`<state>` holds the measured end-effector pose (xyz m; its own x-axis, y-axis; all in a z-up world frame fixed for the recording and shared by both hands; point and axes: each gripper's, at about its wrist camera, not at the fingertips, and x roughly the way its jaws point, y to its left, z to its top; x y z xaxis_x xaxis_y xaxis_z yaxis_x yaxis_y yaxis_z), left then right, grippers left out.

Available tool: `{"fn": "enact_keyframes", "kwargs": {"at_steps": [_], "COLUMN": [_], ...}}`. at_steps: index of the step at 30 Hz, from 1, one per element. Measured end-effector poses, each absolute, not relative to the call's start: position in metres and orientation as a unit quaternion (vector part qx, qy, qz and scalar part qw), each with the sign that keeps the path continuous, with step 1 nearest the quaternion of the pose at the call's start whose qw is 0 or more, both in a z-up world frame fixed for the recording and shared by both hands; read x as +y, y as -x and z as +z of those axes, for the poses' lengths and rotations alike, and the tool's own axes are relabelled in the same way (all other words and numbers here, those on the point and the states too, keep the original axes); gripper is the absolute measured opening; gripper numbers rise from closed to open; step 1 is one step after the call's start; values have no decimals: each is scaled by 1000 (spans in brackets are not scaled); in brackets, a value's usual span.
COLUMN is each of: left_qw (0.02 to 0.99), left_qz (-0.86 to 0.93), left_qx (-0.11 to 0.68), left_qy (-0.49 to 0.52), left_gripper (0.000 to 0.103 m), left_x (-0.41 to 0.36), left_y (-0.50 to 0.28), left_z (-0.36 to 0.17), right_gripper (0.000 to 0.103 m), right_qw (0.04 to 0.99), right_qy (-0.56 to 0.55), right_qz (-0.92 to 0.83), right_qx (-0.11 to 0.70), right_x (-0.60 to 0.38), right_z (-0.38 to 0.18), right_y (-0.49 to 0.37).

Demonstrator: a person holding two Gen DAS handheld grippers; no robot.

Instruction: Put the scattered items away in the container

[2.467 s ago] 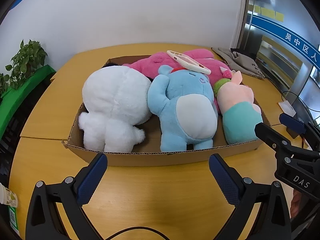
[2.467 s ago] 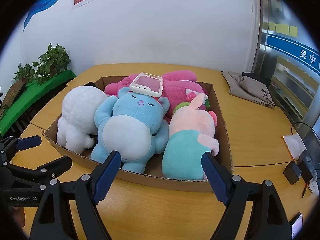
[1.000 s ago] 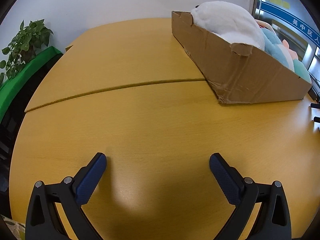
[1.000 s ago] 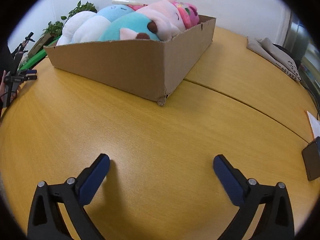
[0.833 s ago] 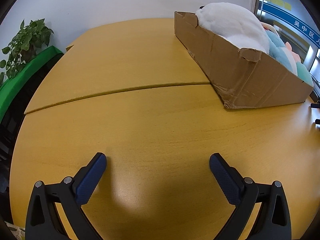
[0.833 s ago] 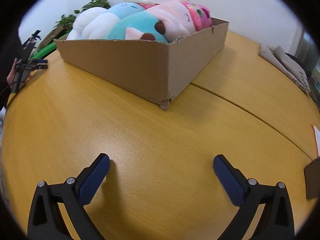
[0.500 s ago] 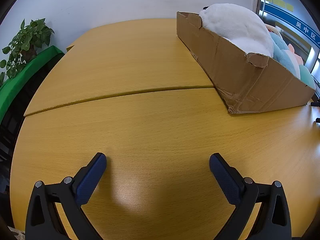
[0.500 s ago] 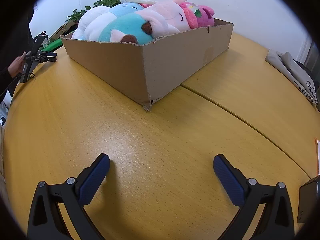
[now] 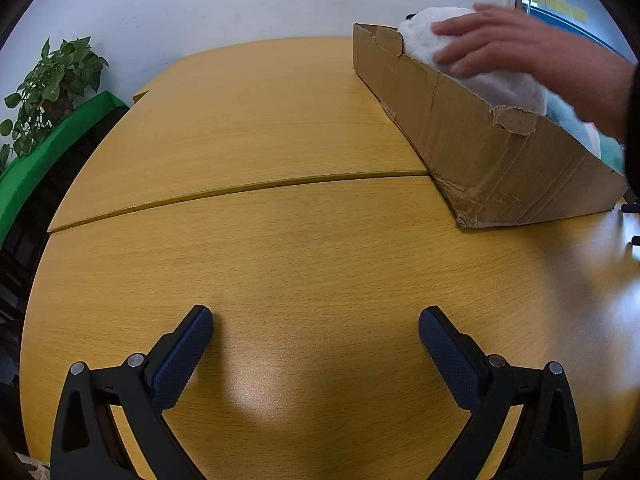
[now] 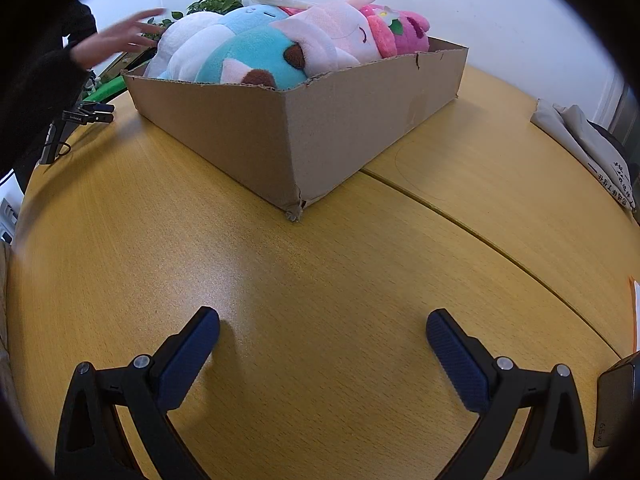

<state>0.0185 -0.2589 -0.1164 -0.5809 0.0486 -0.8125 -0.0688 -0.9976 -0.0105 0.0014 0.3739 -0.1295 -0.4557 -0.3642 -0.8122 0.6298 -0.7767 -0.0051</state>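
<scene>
The cardboard box (image 10: 340, 136) stands on the wooden table and holds a white plush (image 10: 180, 44), a blue plush (image 10: 248, 40), a pink-and-teal plush (image 10: 320, 36) and a magenta plush (image 10: 404, 28). A white phone-like item (image 10: 280, 0) lies on top of them. A bare hand (image 9: 520, 52) rests on the white plush (image 9: 460, 48) inside the box (image 9: 500, 152). My left gripper (image 9: 316, 314) is open and empty, low over bare table. My right gripper (image 10: 323, 315) is likewise open and empty. In the right wrist view the left gripper (image 10: 107, 113) lies on the table beside the box.
A potted plant (image 9: 52, 84) and a green surface (image 9: 48, 148) sit beyond the table's left edge. A grey bag (image 10: 588, 144) lies at the far right, and a black device (image 10: 616, 400) at the near right edge. A seam (image 9: 240, 190) crosses the tabletop.
Both grippers came down from above the box to low over the table at its two ends. Bare hands now show at the plush toys, one on the white plush.
</scene>
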Motion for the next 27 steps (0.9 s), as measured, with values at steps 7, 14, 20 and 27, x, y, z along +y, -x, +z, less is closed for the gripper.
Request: {"fn": "enact_keyframes", "kwargs": {"at_steps": [7, 14, 20, 27], "left_qw": [33, 32, 32, 33], "left_qz": [889, 889, 889, 889], "left_qx": [11, 11, 11, 11], "left_qy": [457, 457, 456, 456], "left_gripper": [103, 103, 103, 103], "left_x": [-260, -260, -260, -259], "left_y": [-17, -16, -17, -18], "left_z": [-117, -117, -116, -116], "right_gripper": [103, 103, 103, 103], "right_qw": [296, 296, 298, 298], "right_qy": [-430, -430, -430, -429], "right_qz": [-839, -839, -838, -838], "right_qx": [155, 155, 156, 156], "right_x": [374, 374, 376, 377], "right_z": [-130, -131, -132, -131], "right_y": [0, 0, 1, 1]}}
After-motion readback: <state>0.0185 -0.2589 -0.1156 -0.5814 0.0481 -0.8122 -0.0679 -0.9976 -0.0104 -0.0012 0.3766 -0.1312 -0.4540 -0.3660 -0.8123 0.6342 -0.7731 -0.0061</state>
